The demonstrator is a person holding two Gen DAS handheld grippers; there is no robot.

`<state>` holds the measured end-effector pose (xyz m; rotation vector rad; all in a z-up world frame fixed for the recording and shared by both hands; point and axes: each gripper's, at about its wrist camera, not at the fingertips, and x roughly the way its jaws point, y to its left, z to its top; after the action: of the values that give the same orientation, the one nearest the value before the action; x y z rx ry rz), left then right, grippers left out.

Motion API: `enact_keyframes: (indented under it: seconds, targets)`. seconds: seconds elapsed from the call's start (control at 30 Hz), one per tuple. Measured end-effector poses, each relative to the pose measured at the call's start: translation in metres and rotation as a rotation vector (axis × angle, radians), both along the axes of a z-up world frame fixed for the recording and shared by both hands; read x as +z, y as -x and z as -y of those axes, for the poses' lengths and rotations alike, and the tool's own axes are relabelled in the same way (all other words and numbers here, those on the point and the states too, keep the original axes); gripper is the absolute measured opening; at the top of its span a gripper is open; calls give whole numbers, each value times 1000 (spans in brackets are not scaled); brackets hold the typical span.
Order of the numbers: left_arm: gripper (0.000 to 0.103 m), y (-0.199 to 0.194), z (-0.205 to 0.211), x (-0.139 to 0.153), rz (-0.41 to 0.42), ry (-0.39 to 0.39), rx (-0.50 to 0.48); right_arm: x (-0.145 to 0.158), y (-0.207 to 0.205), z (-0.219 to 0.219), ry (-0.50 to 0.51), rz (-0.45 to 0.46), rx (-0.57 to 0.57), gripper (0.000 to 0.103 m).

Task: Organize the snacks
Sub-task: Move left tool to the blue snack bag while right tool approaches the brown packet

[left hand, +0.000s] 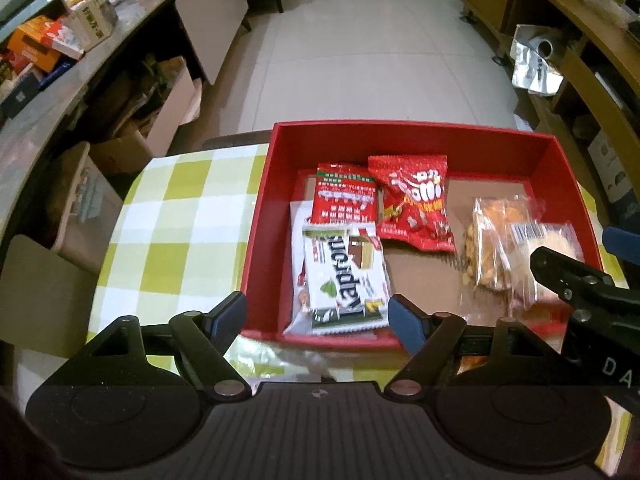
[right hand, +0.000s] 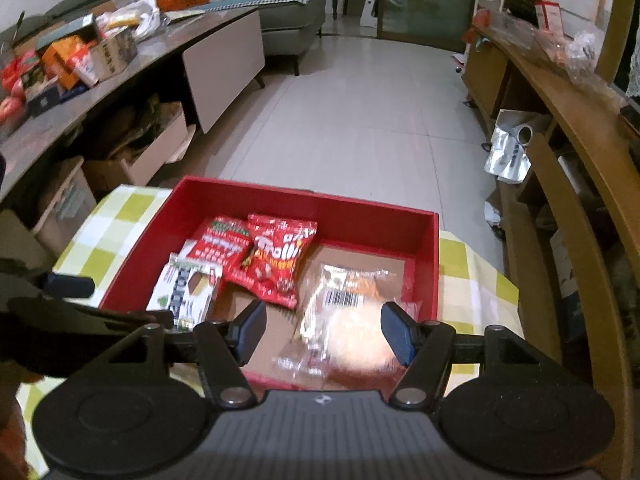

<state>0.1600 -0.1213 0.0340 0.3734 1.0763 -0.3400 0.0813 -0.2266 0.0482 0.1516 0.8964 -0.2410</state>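
Observation:
A red box stands on a green-and-white checked tablecloth. In its left half lie a white wafer pack, a red pack with a green top and a red Trolli bag. Clear bags of snacks lie in the right half. My left gripper hangs open above the near end of the wafer pack, with its pads off the pack. My right gripper is open above a clear bag holding a pale bun, which rests on the box floor.
Beyond the box lies pale tiled floor. A grey counter with cartons and bags runs along the left, with open drawers below it. Wooden shelving lines the right. A grey sofa stands at the back.

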Motion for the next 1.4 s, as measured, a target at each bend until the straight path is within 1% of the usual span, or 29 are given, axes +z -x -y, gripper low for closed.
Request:
enact_keyframes:
  seconds: [0.2, 0.33, 0.43, 0.6, 0.67, 0.73, 0.8, 0.9, 1.0, 1.07, 1.2, 1.27, 1.3, 1.4]
  targets:
    - [85, 14, -15, -4, -8, -33, -25, -9, 15, -16, 8, -58, 51, 69]
    - [85, 22, -27, -13, -41, -54, -32, -18, 26, -24, -10, -100, 66, 69]
    - [85, 31, -39, -19, -70, -59, -38, -25, 33, -32, -3, -129, 89, 69]
    - [85, 35, -54, -30, -136, -57, -10, -37, 35, -40, -8, -169, 125, 69]
    - [85, 37, -57, -36, -150, -62, -12, -41, 36, -41, -12, -179, 134, 69]
    - [85, 39, -57, -40, -164, -65, -36, -43, 37, -38, -20, -188, 132, 69]
    - [85, 42, -54, -45, -179, -56, -85, -44, 39, -36, -22, -194, 134, 69]
    - [86, 44, -48, -55, -169, -80, -160, -47, 41, -32, -29, -202, 131, 69]
    - [86, 41, -48, -68, -192, -93, -182, -50, 41, -28, -33, -211, 121, 69]
    - [86, 44, -50, -70, -220, -77, -201, -51, 40, -28, -34, -215, 121, 69]
    - [86, 60, -51, -67, -236, -61, -263, -50, 41, -31, -34, -215, 132, 69]
    - [86, 69, -53, -69, -278, -44, -295, -49, 43, -32, -36, -213, 135, 70]
    - [87, 74, -54, -69, -298, -34, -309, -48, 43, -32, -38, -212, 137, 70]
    - [86, 82, -58, -63, -299, -11, -330, -46, 45, -31, -41, -207, 135, 70]
